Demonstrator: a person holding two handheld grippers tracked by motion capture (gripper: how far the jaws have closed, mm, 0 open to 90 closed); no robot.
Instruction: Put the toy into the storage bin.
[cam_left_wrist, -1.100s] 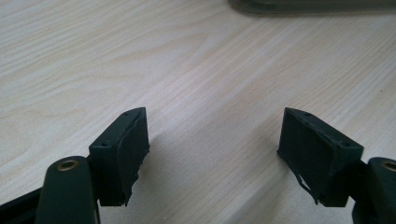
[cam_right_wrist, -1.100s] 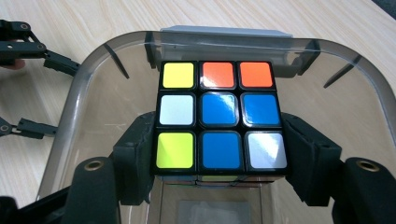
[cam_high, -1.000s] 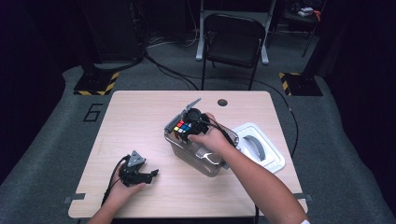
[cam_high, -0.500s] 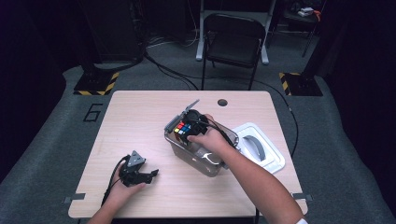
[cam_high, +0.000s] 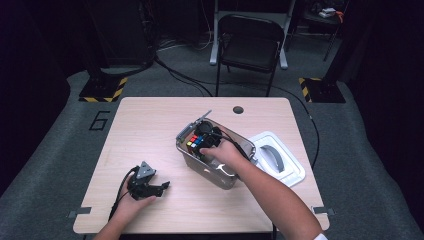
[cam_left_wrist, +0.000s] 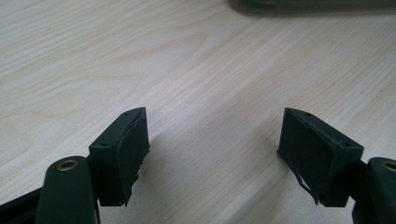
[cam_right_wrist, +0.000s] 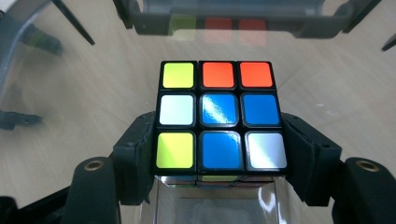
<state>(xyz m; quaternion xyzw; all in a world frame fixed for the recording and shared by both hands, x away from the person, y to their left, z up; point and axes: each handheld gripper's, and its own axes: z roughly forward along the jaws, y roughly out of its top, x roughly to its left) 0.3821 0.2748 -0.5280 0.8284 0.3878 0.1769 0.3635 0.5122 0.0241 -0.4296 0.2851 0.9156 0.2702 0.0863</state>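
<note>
puzzle cube (cam_right_wrist: 217, 116) sits between the two black jaws of the right gripper (cam_right_wrist: 218, 158), which press on its left and right sides; its top face shows a yellow-green, two orange, a white, four blue and another white and yellow-green sticker. in the high view the cube (cam_high: 196, 141) is at the near-left end of a clear plastic box (cam_high: 220, 172) that stands at the middle of the table, and the right gripper (cam_high: 207, 139) reaches down into that box from the person's right hand (cam_high: 226, 152). through the right gripper view the box's clear wall and dark rim lie just beyond the cube, with the cube's coloured stickers faintly mirrored in it. whether the cube rests on the box floor or hangs a little above it i cannot tell.

just to the right of the box, a white lid (cam_high: 277, 159) with a grey handle lies flat on the wooden table (cam_high: 150, 125).

well apart from the box, near the front left of the table, the left gripper (cam_high: 148, 186) rests low over the wood in the left hand (cam_high: 131, 202). its jaws stand wide with nothing between them, bare tabletop (cam_left_wrist: 210, 84) showing in the gap.
</note>
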